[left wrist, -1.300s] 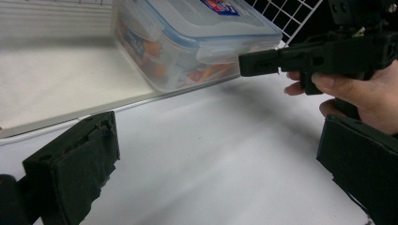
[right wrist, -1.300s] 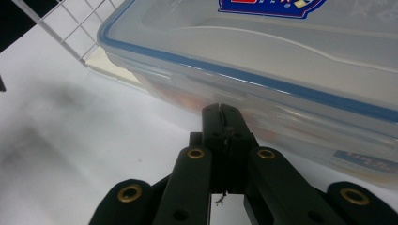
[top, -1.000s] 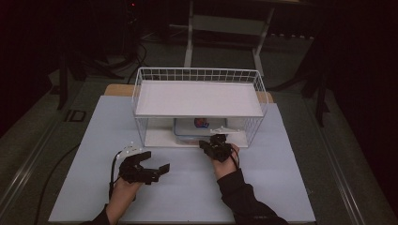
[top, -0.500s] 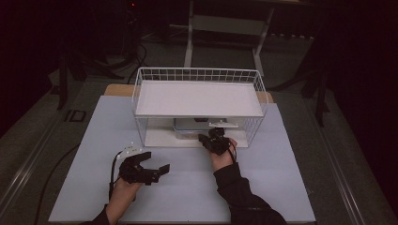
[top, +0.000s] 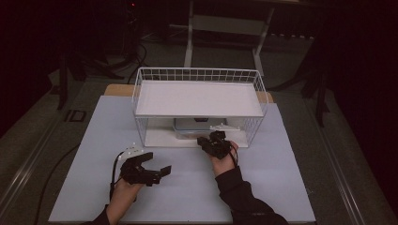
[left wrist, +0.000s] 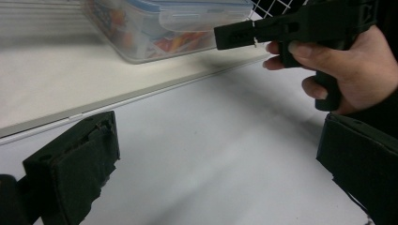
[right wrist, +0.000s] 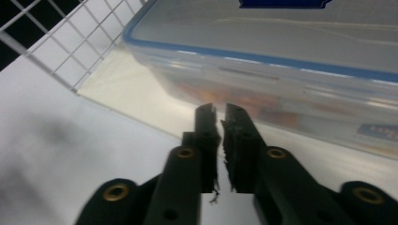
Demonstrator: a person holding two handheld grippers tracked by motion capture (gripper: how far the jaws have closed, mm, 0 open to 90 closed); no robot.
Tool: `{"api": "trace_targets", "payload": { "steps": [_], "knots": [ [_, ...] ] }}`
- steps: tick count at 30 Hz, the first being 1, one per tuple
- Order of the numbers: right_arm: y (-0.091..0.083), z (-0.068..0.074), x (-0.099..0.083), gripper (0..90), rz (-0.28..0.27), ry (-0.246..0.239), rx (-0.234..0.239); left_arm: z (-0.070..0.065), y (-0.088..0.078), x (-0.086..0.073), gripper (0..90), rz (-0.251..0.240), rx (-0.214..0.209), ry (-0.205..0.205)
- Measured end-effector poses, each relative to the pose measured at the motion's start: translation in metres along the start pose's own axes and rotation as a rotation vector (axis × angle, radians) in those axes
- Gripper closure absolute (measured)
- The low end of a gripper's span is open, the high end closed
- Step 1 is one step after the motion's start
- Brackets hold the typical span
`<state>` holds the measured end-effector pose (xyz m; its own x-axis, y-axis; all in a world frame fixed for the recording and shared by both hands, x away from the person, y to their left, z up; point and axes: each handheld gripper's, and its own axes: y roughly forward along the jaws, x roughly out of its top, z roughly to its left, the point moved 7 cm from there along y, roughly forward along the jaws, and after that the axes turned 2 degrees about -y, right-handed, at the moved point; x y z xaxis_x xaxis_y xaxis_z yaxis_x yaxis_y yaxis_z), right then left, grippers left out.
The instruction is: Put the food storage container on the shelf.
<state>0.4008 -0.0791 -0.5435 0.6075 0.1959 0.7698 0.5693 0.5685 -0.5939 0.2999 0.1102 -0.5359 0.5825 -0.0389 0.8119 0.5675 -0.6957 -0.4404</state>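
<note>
We find the clear lidded container [right wrist: 291, 70] lying flat on the lower shelf [top: 162, 138] of the white wire rack [top: 199, 75], under the rack's upper white board [top: 199, 98]. Its long axis runs side to side along the shelf's front edge, lid up, blue seal line around the rim; colourful contents show through the wall in the left gripper view [left wrist: 155, 28].

The right gripper [top: 212, 141] sits at the shelf's front edge, pointing into the rack at the container's long side wall. In the right gripper view [right wrist: 220, 112] its jaws stand narrow, a thin slit between the pads, nothing between them; the tips are just short of the container wall, and we cannot tell whether they touch. The jaws have just been opening, slightly, from fully closed.

The left gripper [top: 157, 169] rests on the white table sheet [top: 281, 164], well apart from the rack, pointing to the right across the table. Its jaws stand wide with nothing between them.

Against the frame one second ago: the container's top with a coloured patch showed further forward under the upper board; now only a grey strip of it is seen deeper in. The right gripper is a little closer to the shelf. The left gripper is unchanged.

Around: the wire side wall [right wrist: 61, 42] of the rack stands near the container's end. Nothing lies between the right gripper and the container.
</note>
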Motion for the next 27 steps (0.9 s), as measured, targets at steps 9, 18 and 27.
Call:
{"api": "trace_targets", "payload": {
  "steps": [9, 18, 27],
  "knots": [
    [-0.024, 0.006, -0.005, 43.0, -0.032, -0.055, 0.041, -0.009, -0.001, 0.002, 0.0, 0.002, -0.019, 0.025],
    [-0.043, 0.008, -0.013, 17.2, -0.044, -0.053, 0.137, -0.027, -0.004, 0.007, 0.0, 0.011, -0.077, 0.081],
    [-0.071, 0.004, -0.023, 14.7, -0.045, -0.087, 0.131, -0.031, -0.015, 0.012, 0.0, 0.020, -0.104, 0.107]
  ]
}}
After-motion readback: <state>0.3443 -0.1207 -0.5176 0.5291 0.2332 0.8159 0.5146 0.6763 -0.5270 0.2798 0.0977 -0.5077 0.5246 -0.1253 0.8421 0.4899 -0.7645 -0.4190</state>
